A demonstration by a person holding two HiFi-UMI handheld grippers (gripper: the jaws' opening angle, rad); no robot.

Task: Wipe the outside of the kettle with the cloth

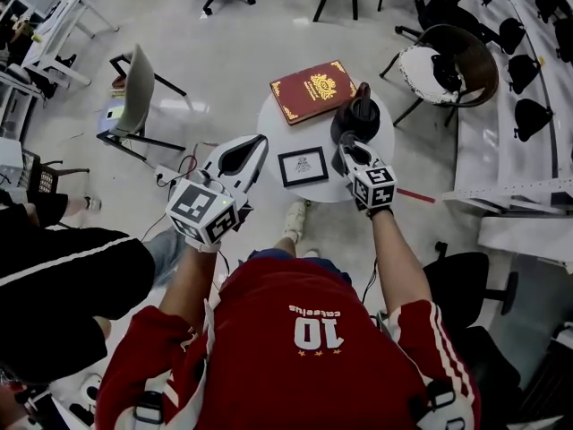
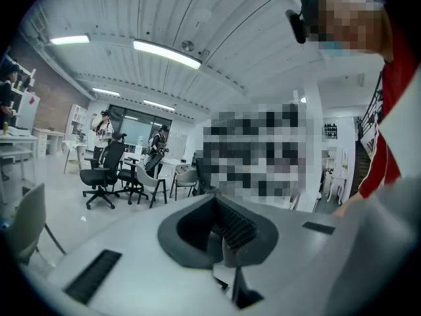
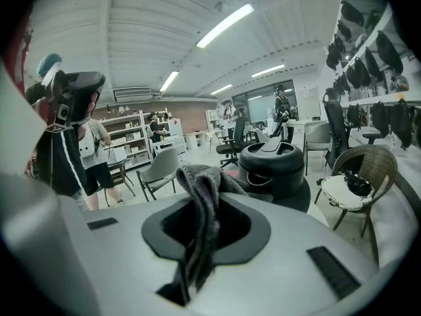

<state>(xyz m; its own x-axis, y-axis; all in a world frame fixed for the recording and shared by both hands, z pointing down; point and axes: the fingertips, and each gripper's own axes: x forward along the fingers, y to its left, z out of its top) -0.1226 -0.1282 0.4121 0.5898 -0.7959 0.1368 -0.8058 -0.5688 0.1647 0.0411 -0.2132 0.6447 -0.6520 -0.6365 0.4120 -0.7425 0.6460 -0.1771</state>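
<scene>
A black kettle (image 1: 356, 115) stands on the right side of a small round white table (image 1: 274, 131). In the right gripper view the kettle (image 3: 273, 166) sits just beyond the jaws, lid up. My right gripper (image 1: 346, 150) is right in front of it, shut on a grey cloth (image 3: 197, 196) that drapes over the jaw tips toward the kettle's side. Whether the cloth touches the kettle I cannot tell. My left gripper (image 1: 252, 150) hovers over the table's left edge, away from the kettle, with its jaws shut and nothing between them (image 2: 227, 232).
A red book (image 1: 312, 90) and a small framed picture (image 1: 303, 166) lie on the table. A wicker chair (image 1: 448, 61) stands to the right, a grey chair (image 1: 134, 92) to the left, and a person in black (image 1: 63, 267) sits close at the near left.
</scene>
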